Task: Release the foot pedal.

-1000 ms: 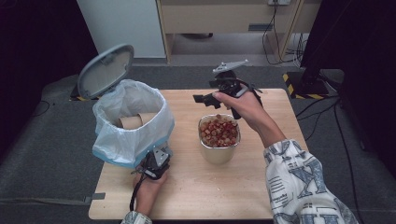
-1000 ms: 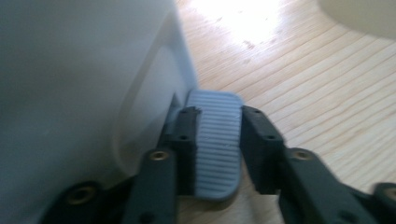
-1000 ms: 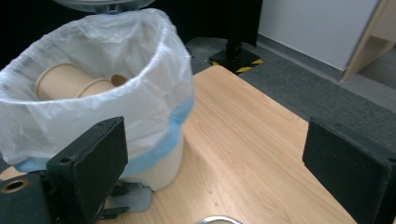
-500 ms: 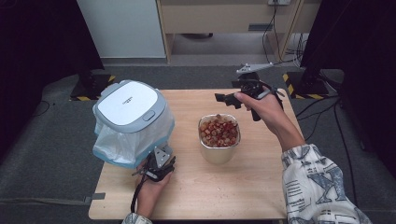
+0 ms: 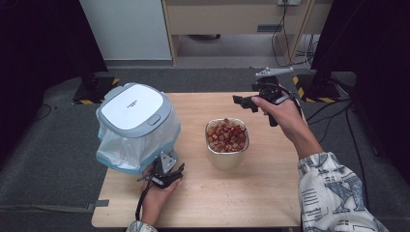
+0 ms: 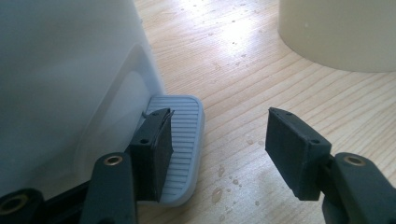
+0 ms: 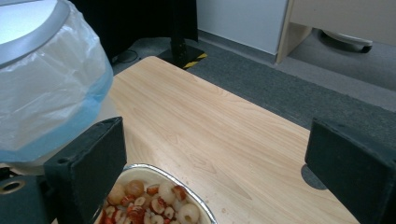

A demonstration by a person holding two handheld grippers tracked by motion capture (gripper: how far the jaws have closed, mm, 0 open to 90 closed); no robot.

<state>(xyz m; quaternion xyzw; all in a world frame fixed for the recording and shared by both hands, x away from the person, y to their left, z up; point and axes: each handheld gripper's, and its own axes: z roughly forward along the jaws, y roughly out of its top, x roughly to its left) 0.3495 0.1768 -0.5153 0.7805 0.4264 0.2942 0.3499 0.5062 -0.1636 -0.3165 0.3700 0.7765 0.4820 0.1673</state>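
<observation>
A white pedal bin (image 5: pixel 135 106) lined with a clear bag stands at the table's left, its lid down. My left gripper (image 5: pixel 167 171) sits low at the bin's front. Its jaws have just been opening and now stand open (image 6: pixel 217 121), the left one over the grey ribbed pedal (image 6: pixel 184 135), with bare wood between the pads. A metal bowl (image 5: pixel 227 137) of red and pale fruit pieces stands mid-table. My right gripper (image 5: pixel 240 101) hangs open and empty above the far right of the table, its jaws (image 7: pixel 217 140) wide apart beyond the bowl (image 7: pixel 154 200).
The wooden table (image 5: pixel 270 193) has free room at the front right and behind the bowl. Water drops dot the wood near the pedal. The bag (image 7: pixel 46 93) bulges over the bin's rim. Grey carpet and cupboards lie beyond the far edge.
The bin's lid, raised a second ago, has dropped shut. The left gripper stayed at the pedal. The right gripper has moved right and slightly down, away from the bowl.
</observation>
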